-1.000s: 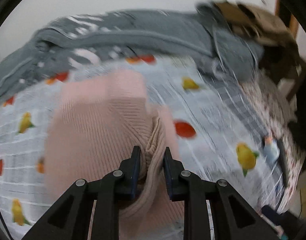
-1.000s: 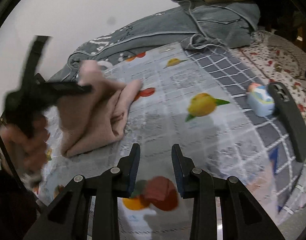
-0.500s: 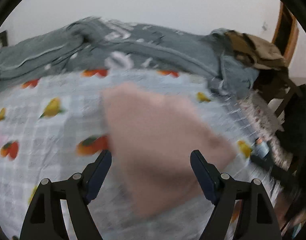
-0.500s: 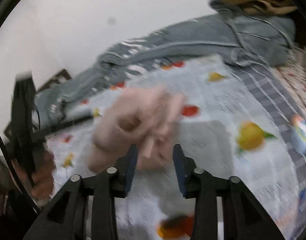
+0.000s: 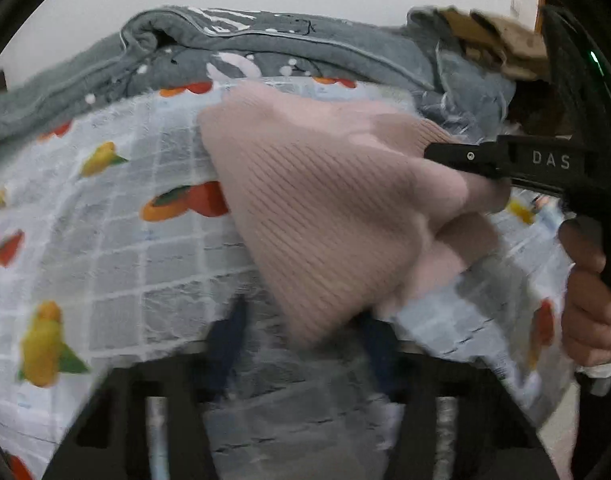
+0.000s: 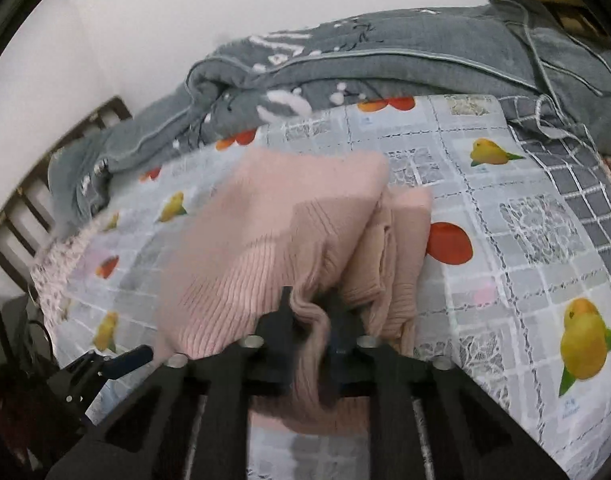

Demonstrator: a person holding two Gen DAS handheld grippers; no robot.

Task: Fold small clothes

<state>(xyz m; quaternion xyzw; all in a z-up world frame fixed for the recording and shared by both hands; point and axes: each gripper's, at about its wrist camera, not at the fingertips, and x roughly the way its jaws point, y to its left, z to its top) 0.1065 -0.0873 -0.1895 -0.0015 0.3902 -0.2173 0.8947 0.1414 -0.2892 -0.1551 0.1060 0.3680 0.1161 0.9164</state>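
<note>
Pink ribbed sweater (image 6: 265, 264) hangs bunched over the fruit-print bedspread (image 6: 505, 216), lifted at one edge and sagging onto the bed at the rest. My right gripper (image 6: 311, 320) has its fingers pinched narrow on a gathered fold of the knit, and from the left wrist view the same gripper (image 5: 457, 160) bites the sweater's (image 5: 325, 208) far corner. My left gripper (image 5: 301, 336) has its fingers spread wide with nothing between them; that view is smeared, so I think they sit just under the hanging cloth rather than touching it. As I see it, the danger is a crooked fold: I hold a wad of layers, not one clean edge, so pulling could drag hidden layers along. Soft knit may also slip from such a small bite, or snag the bedspread (image 5: 145, 248) beneath.
</note>
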